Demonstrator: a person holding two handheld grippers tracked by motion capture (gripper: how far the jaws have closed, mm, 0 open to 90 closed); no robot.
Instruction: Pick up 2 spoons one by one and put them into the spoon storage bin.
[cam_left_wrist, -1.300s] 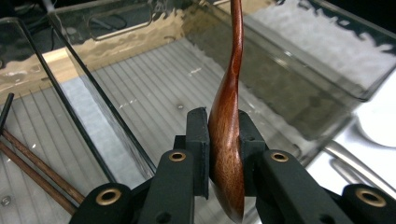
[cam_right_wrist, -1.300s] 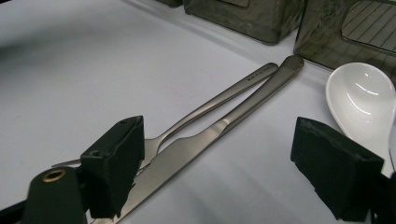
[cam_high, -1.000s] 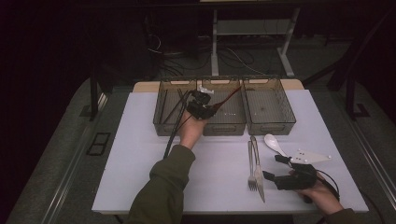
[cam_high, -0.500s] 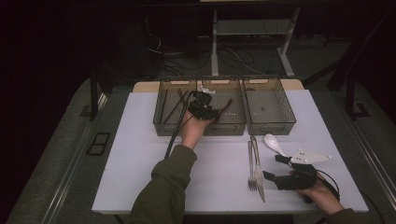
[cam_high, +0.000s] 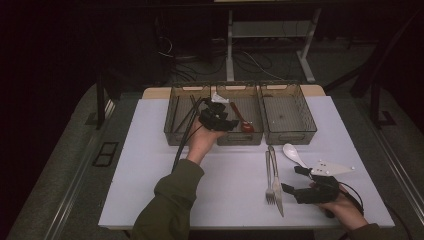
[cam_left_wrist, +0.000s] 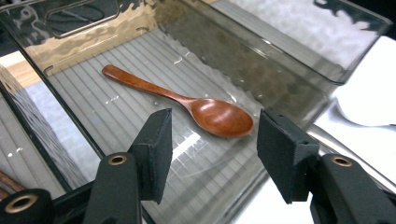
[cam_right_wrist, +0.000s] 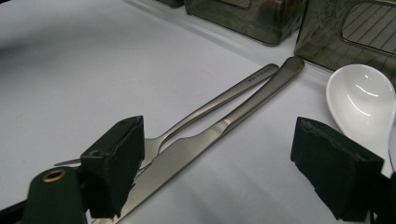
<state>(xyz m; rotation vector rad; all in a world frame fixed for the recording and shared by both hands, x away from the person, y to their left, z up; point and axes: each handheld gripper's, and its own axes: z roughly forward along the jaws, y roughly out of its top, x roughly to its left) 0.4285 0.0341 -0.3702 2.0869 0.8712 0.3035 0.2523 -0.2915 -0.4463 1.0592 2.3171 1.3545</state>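
Observation:
A brown wooden spoon (cam_left_wrist: 219, 116) lies flat on the ribbed floor of the middle clear bin (cam_high: 252, 140). My left gripper (cam_left_wrist: 215, 149) hovers just above it. Its jaws have just been opening, and the spoon lies beyond the pads, touching neither. From above, the left gripper (cam_high: 217, 117) sits over that bin's left side, beside the spoon (cam_high: 241, 120). My right gripper (cam_high: 292, 179) rests open near the table's front right, its jaws spread around the tips of a steel fork (cam_right_wrist: 224, 100) and knife (cam_right_wrist: 224, 128) without touching them.
A white ceramic spoon (cam_high: 294, 154) lies right of the fork (cam_high: 268, 172) and knife (cam_high: 276, 182). The left bin (cam_high: 172, 135) holds dark chopsticks (cam_high: 189, 115). The right bin (cam_high: 287, 135) holds nothing. A white mat (cam_high: 150, 170) covers the table.
My left gripper's jaws have spread apart over the middle bin, and the wooden spoon now lies free on its floor. The right gripper has not moved.

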